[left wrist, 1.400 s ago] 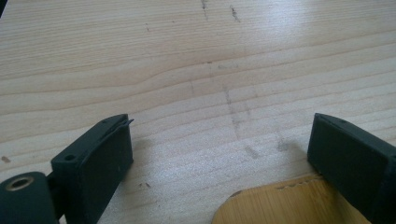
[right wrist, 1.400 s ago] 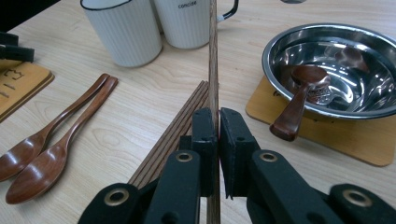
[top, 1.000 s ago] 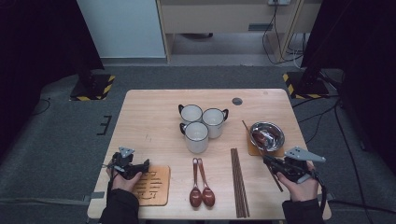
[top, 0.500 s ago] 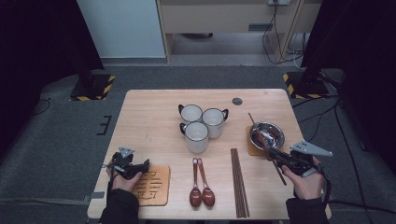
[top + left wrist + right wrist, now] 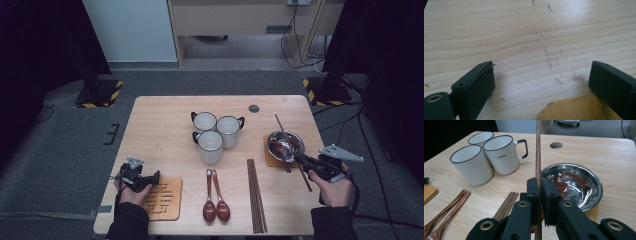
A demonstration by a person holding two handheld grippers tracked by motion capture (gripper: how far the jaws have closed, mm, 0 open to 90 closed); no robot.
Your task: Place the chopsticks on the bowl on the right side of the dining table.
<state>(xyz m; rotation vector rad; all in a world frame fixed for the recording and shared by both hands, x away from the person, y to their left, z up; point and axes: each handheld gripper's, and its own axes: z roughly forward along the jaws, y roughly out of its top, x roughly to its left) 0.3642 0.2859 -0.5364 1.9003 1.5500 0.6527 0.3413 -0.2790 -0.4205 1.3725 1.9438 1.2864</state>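
My right gripper (image 5: pixel 299 158) is shut on a dark wooden chopstick (image 5: pixel 279 125), which slants across a steel bowl (image 5: pixel 292 140) at the table's right. In the right gripper view the chopstick (image 5: pixel 538 150) stands upright, pinched between the closed jaws of the right gripper (image 5: pixel 540 192). The bowl (image 5: pixel 584 180) lies just behind them, to the right. My left gripper (image 5: pixel 152 176) rests low at the front left beside a bamboo coaster (image 5: pixel 162 197). Its jaws stand wide apart in the left gripper view, with bare wood between them and a corner of the coaster (image 5: pixel 574 111) below.
Three white mugs (image 5: pixel 216 132) cluster mid-table. Two brown spoons (image 5: pixel 215 202) and a bundle of chopsticks (image 5: pixel 256 195) lie near the front edge. The bowl sits on a wooden mat (image 5: pixel 270 159). A round cable hole (image 5: pixel 254 108) marks the far side.
My right hand has drifted a little to the right and away from the front edge, carrying the chopstick along. The left hand has stayed still.
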